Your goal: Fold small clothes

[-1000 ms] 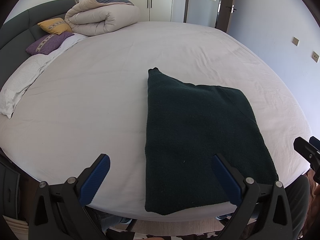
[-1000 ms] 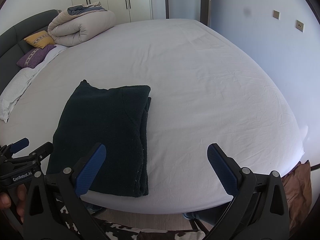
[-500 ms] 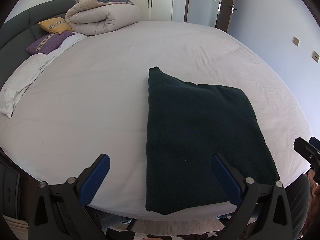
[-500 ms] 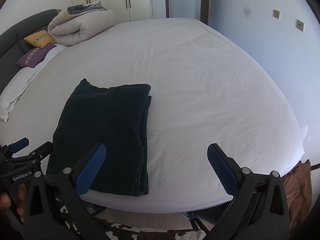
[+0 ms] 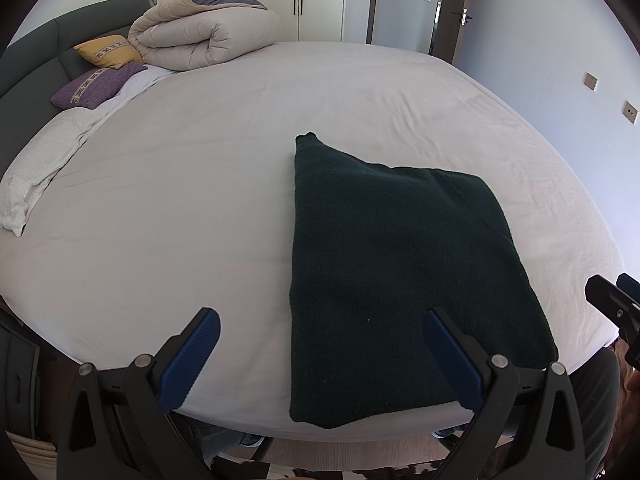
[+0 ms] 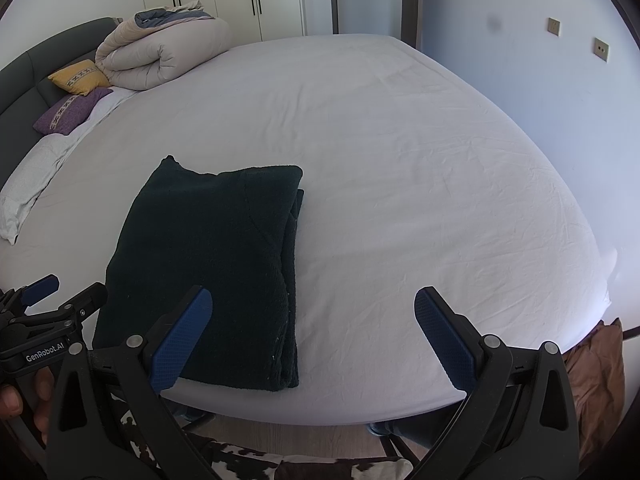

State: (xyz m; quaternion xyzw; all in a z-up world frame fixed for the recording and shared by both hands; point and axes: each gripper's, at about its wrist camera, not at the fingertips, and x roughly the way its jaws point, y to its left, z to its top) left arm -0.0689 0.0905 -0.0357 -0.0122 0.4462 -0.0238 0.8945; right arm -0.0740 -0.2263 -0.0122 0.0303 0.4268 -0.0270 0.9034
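Note:
A dark green knitted garment (image 5: 392,264) lies folded into a rectangle near the front edge of the white bed (image 5: 200,184). In the right wrist view the same garment (image 6: 212,256) sits left of centre, its stacked layers showing along the right side. My left gripper (image 5: 320,344) hovers open at the bed's near edge, its right finger over the garment's near end. My right gripper (image 6: 312,328) is open too, with its left finger above the garment's near right corner. Neither holds anything. The left gripper (image 6: 44,300) also shows at the lower left of the right wrist view.
A rolled beige duvet (image 5: 204,36), a yellow cushion (image 5: 108,51) and a purple cushion (image 5: 96,86) lie at the far left by the dark headboard (image 5: 36,56). A white pillow (image 5: 36,168) sits on the left edge. Wardrobe doors and a wall stand behind. Brown fabric (image 6: 596,364) hangs off the lower right.
Almost nothing moved. The garment lies as before and both grippers stay open in the same place.

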